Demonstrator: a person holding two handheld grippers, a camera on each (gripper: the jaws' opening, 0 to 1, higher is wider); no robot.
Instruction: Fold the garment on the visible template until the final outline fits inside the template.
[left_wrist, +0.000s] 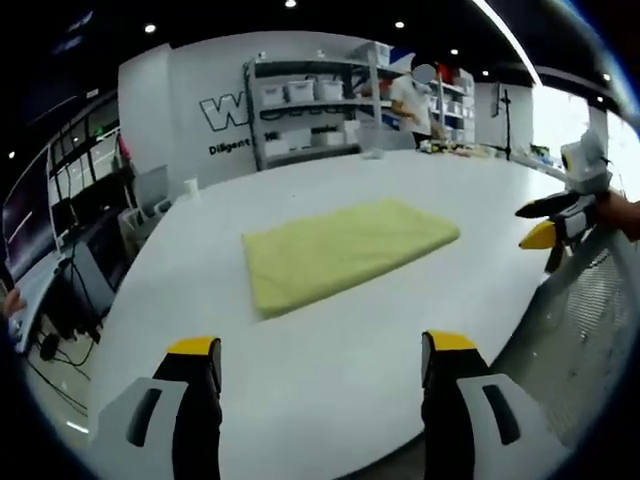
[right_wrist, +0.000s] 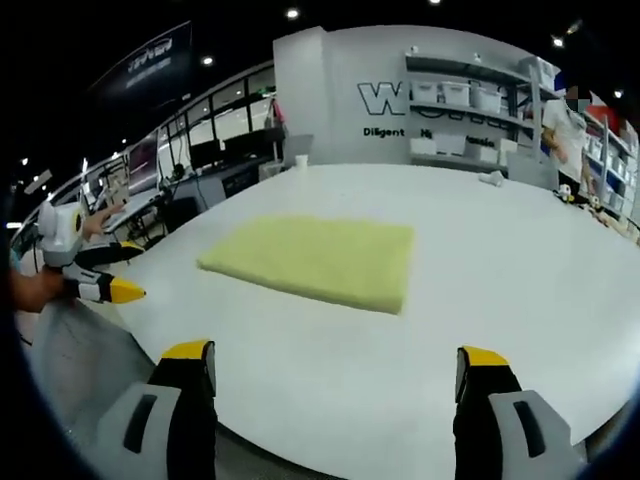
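Lay folded flat on the white worktop (left_wrist: 330, 340), yellow garment (left_wrist: 345, 250), well ahead of both grippers; left gripper (left_wrist: 320, 350) fingers spread apart, empty; right gripper (right_wrist: 335, 360) likewise.

White table (left_wrist: 330, 340), broad, smooth and glossy, with a rounded near edge. Folded yellow garment (left_wrist: 345, 250) lying flat on the middle of the top, a neat rectangle with its thick folded edge along one short side, well apart from every edge. Seen again in the right gripper view on the table (right_wrist: 480, 300) as the same yellow rectangle (right_wrist: 320, 258). Small white cup (left_wrist: 191, 186) standing upright near the far edge. Small pale clutter (left_wrist: 450, 148) at the far corner, too small to tell.
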